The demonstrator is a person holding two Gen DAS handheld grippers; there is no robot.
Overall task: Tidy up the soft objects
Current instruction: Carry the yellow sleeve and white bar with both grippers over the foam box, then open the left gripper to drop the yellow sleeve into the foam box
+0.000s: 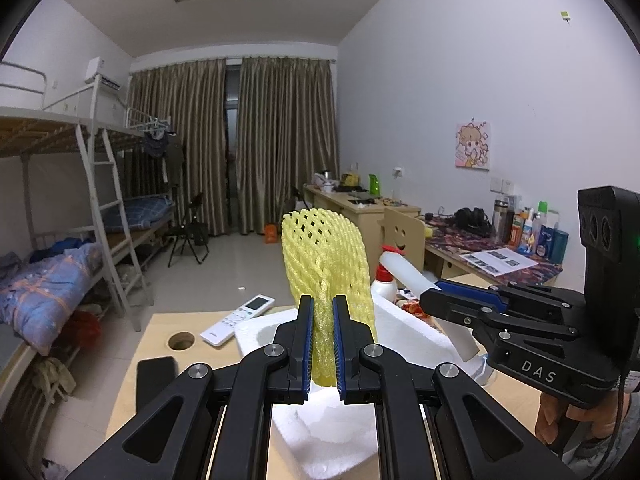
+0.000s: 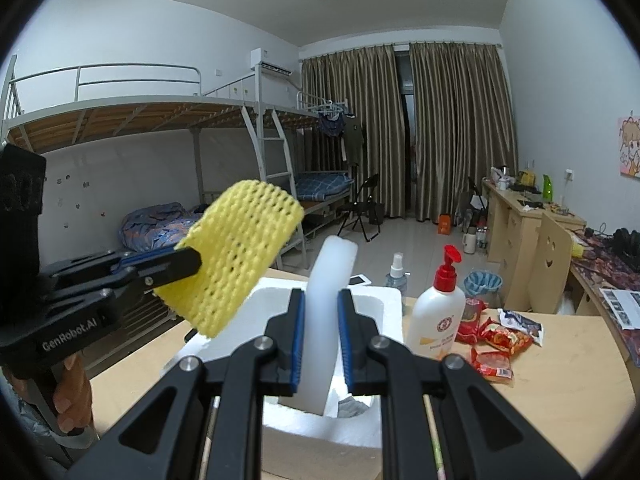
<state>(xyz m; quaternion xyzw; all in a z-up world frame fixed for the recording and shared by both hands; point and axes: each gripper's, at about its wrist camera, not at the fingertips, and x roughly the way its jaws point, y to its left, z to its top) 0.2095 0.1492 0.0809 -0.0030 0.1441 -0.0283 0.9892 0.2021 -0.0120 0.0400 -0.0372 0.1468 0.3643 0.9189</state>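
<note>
In the left wrist view my left gripper (image 1: 323, 305) is shut on the lower end of a yellow foam net sleeve (image 1: 325, 252), which stands upright above a white styrofoam box (image 1: 404, 320). To its right, my right gripper (image 1: 434, 294) clamps a white foam slab (image 1: 408, 274). The right wrist view shows the right gripper (image 2: 322, 300) shut on that slab (image 2: 334, 268), held upright over the box (image 2: 386, 300). At left there, the left gripper (image 2: 192, 262) holds the yellow net (image 2: 240, 260) tilted over the box's left corner. A hand grips each handle.
On the wooden table (image 2: 560, 380), a white pump bottle with a red top (image 2: 438, 312), a small spray bottle (image 2: 397, 276) and red snack packets (image 2: 496, 340) lie right of the box. A white remote (image 1: 238, 320), a black phone (image 1: 156, 368) and a round table hole (image 1: 182, 340) lie left.
</note>
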